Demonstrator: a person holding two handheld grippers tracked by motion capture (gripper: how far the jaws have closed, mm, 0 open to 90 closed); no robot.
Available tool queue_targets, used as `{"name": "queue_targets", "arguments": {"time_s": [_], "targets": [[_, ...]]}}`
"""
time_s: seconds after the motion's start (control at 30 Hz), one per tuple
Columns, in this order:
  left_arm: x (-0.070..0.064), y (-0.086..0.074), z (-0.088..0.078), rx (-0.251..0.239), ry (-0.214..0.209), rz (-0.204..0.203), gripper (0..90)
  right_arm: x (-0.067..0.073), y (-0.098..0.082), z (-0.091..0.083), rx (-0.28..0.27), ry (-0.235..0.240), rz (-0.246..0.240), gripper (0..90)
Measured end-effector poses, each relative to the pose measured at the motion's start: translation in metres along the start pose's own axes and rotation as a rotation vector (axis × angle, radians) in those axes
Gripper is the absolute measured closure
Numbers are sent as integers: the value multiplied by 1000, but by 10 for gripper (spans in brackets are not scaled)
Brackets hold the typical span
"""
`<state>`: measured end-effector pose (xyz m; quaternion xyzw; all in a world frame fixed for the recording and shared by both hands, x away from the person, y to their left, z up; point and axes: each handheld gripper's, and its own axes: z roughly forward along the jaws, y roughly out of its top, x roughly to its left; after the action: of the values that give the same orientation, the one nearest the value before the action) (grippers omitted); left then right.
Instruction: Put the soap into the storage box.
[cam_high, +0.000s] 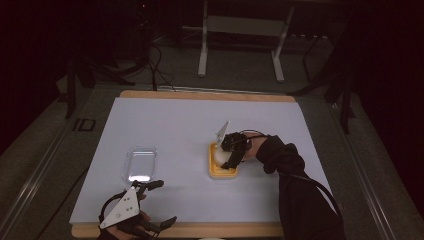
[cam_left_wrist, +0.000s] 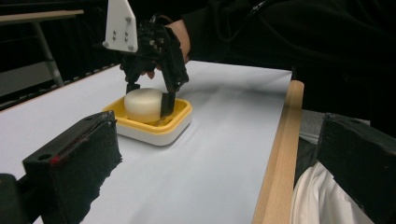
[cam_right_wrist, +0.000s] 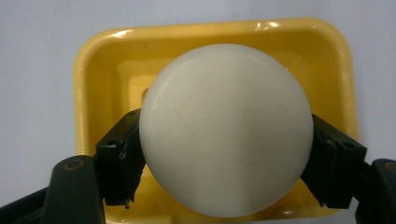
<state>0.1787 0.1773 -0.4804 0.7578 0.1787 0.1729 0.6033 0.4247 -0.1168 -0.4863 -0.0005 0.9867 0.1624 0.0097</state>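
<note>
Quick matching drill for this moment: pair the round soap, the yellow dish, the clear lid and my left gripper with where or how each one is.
Things:
1. round white soap
2. yellow dish
3. clear lid
4. left gripper

States:
A. jaws open, holding nothing, near the table's front edge
B. lying alone on the white mat, left of the dish
C. clamped between the jaws of the right gripper
D. sitting on the mat under the soap

Pairs: 1-C, 2-D, 3-B, 4-A
</note>
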Motion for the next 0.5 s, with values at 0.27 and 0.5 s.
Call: {"name": "queue_targets", "arguments": {"time_s": [0.27, 0.5], "targets": [[0, 0, 0, 2, -1, 1, 1, -1, 4, 5, 36, -8, 27, 242], [0, 0, 0, 2, 2, 2, 1, 0, 6, -9, 14, -20, 15, 244]]}}
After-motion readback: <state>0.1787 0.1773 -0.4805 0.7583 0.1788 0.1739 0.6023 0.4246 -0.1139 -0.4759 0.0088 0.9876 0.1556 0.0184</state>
